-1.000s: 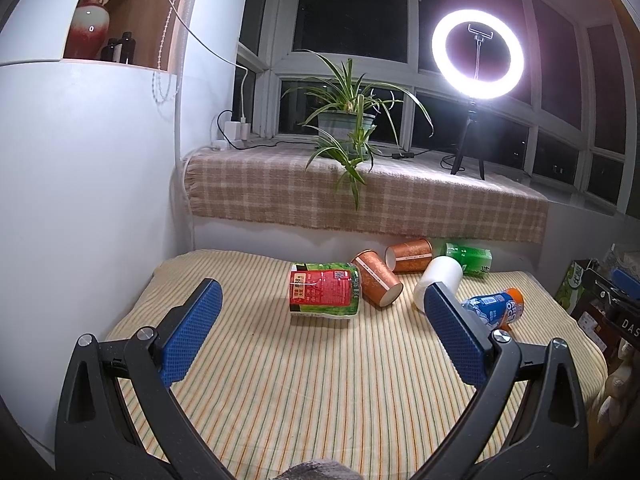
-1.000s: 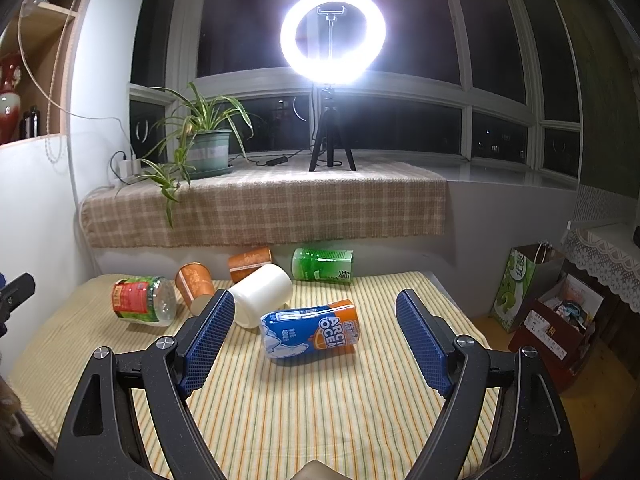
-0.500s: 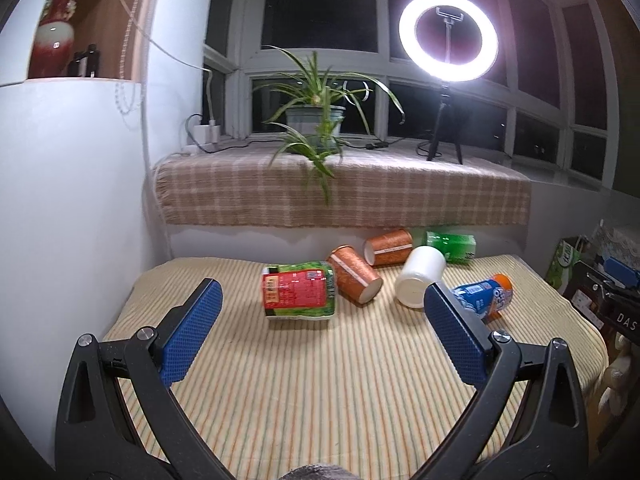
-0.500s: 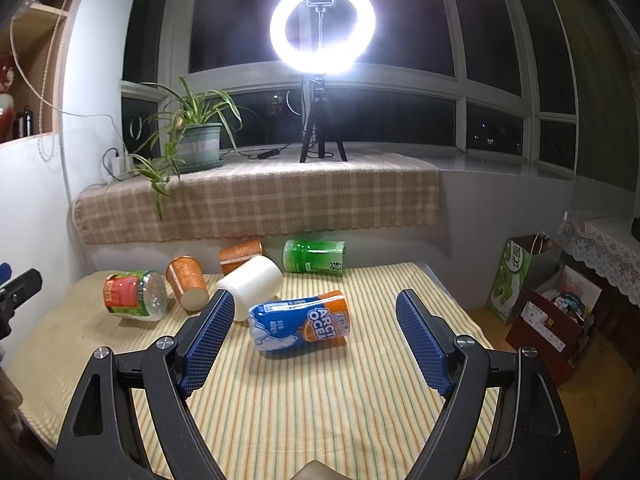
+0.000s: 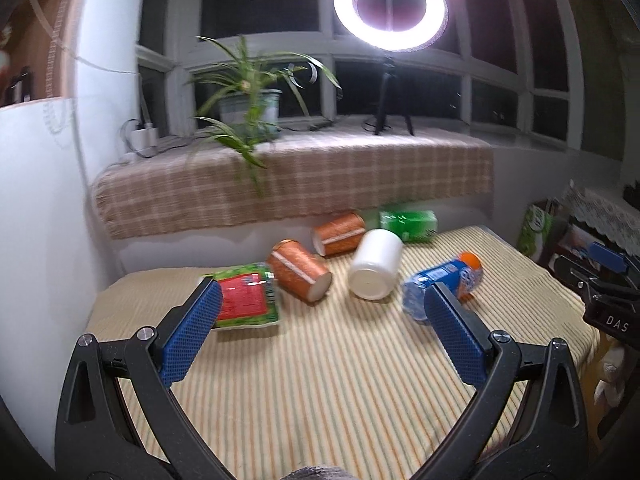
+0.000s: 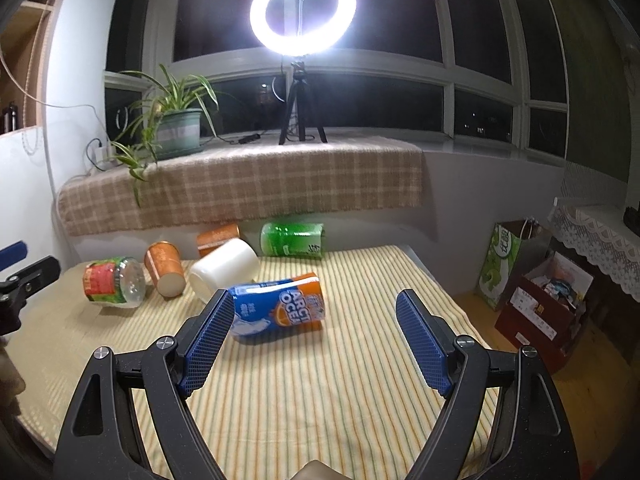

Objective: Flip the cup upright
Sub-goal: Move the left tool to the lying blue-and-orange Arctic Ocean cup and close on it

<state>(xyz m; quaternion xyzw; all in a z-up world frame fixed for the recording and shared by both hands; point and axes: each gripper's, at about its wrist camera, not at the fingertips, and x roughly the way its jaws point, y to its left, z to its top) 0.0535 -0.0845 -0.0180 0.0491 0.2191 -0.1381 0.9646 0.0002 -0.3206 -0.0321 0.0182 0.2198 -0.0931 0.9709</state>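
The left gripper (image 5: 320,312) is held with its jaws spread wide and nothing between them, above the striped cloth (image 5: 320,392). Just beyond its left finger, a red-and-green cup (image 5: 246,300) is seen lying on its side. Ahead, between the fingers, an orange cup (image 5: 300,276) and a white cup (image 5: 376,268) are lying tipped over, with a second orange cup (image 5: 340,233) and a green cup (image 5: 408,225) further back. Behind its right finger a blue-and-orange cup (image 5: 440,284) is partly hidden. The right gripper (image 6: 314,324) is also held spread and empty; that blue-and-orange cup (image 6: 280,307) is found on its side just ahead, close to its left finger
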